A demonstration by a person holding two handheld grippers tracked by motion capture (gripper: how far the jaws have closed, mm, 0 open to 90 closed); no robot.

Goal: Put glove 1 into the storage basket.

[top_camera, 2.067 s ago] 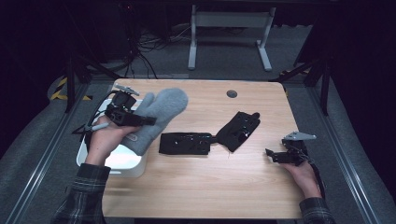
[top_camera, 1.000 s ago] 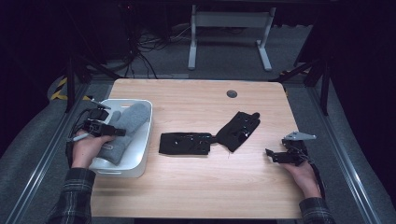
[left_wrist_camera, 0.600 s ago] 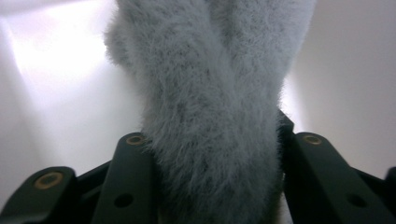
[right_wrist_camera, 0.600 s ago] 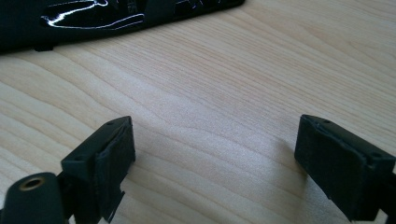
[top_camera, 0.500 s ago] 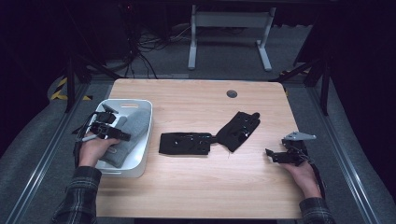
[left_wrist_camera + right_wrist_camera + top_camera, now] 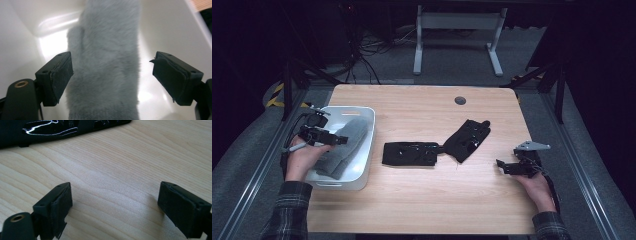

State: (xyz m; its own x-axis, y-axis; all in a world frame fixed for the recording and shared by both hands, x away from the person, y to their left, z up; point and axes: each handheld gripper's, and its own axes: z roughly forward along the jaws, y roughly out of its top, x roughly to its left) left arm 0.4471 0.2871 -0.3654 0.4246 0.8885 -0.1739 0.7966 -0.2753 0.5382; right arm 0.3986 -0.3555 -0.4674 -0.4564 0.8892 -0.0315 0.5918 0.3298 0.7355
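A grey fuzzy mitten [image 6: 348, 149] lies in a white bin [image 6: 370, 131] at the table's left. My left gripper [image 6: 340, 140] hovers just over it. In the left gripper view the mitten [image 6: 107, 45] runs between the jaws of my left gripper [image 6: 112, 65], which have just been opening; the pads stand apart from the fur. Two black gloves, one flat [image 6: 409, 153] and one angled [image 6: 468, 139], lie mid-table. My right gripper [image 6: 500, 164] rests open on the wood at the right, nothing between the jaws of my right gripper [image 6: 115, 195].
The bin's white wall [image 6: 172, 27] rises close around the mitten. The edge of a black glove [image 6: 50, 130] lies beyond the right jaws. A dark round grommet [image 6: 460, 100] sits at the table's far side. Bare wood [image 6: 422, 195] lies along the table's front.
The left hand brought the grey mitten from above the table down into the bin, then opened its jaws off it and lifted slightly. The right hand kept still.
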